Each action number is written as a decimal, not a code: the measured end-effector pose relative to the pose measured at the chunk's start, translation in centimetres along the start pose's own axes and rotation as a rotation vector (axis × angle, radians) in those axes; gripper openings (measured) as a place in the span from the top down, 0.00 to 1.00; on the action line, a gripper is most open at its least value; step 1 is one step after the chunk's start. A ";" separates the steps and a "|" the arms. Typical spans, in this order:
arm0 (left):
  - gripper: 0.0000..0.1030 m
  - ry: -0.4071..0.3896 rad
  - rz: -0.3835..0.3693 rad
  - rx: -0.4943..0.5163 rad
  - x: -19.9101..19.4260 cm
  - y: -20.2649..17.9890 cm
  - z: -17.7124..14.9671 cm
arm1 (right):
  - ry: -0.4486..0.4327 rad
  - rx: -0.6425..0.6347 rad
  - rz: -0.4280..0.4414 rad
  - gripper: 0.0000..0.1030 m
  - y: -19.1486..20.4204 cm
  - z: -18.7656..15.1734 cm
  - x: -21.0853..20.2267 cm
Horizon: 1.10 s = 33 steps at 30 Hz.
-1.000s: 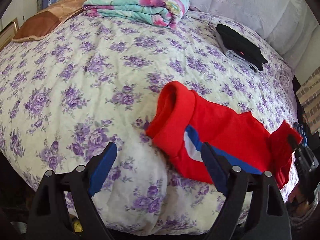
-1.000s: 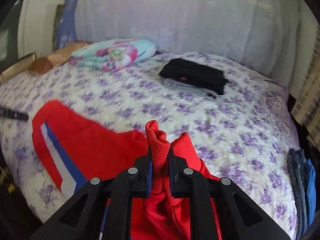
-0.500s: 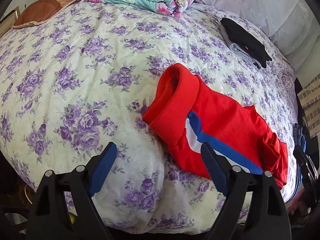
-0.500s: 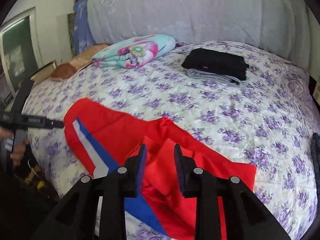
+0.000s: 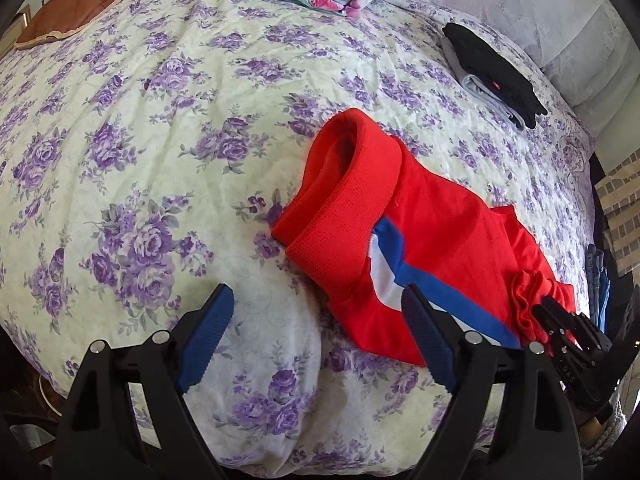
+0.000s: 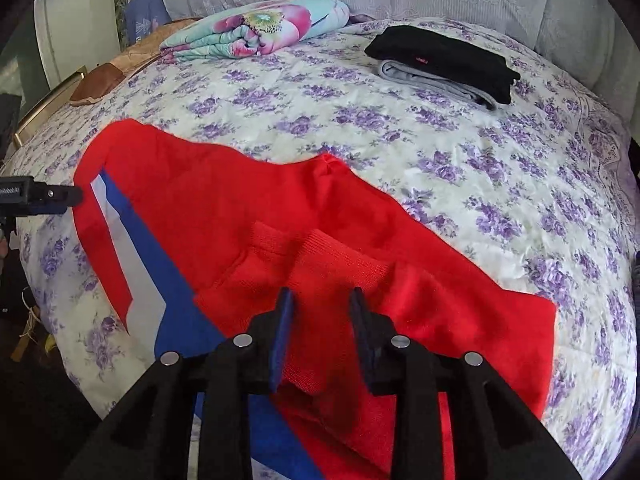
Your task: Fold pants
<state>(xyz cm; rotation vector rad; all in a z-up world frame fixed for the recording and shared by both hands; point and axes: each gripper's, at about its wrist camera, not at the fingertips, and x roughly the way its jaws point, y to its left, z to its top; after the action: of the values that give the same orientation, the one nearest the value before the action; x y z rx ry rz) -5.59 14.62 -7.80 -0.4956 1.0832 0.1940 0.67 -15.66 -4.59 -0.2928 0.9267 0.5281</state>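
On bed (image 5: 168, 128), red pants (image 5: 432, 240) lie w/ long axis running L-R between my hands: waistband toward L, cuffs toward R. L gripper (image 5: 316, 336) wide, empty, just short of waistband. R gripper (image 6: 322, 320) opening over the cuffs, pads off cloth.

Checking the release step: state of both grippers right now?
Left gripper: open wide, empty, above the bedspread.
Right gripper: jaws opening, holding nothing; red pants cuff lies loose between them.
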 end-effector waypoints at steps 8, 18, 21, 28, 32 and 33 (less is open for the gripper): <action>0.18 0.006 -0.011 0.008 0.3 -0.5 -0.2 | 0.070 -0.038 -0.022 0.50 0.4 -0.6 1.4; 0.17 0.003 -0.049 -0.048 1.1 -0.3 -0.3 | -0.092 -0.079 -0.069 0.37 0.2 -0.8 -3.3; 0.17 -0.009 -0.054 -0.053 1.2 -0.2 -0.4 | -0.099 -0.072 -0.080 0.37 0.0 -0.9 -4.0; 0.17 -0.035 -0.081 -0.120 1.4 0.5 -0.1 | -0.063 -0.124 -0.105 0.33 0.8 -1.0 -4.2; 0.18 -0.044 -0.139 -0.120 1.6 -0.5 0.9 | -0.045 -0.146 -0.124 0.30 1.1 -1.4 -4.1; 0.18 -0.040 -0.144 -0.109 1.8 -1.0 1.0 | -0.045 -0.145 -0.126 0.30 1.2 -1.6 -4.1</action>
<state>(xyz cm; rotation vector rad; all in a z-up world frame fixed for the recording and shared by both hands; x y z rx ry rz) -3.54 14.09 -8.71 -0.6626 0.9976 0.1354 -3.04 -16.66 -2.15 -0.4654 0.8218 0.4839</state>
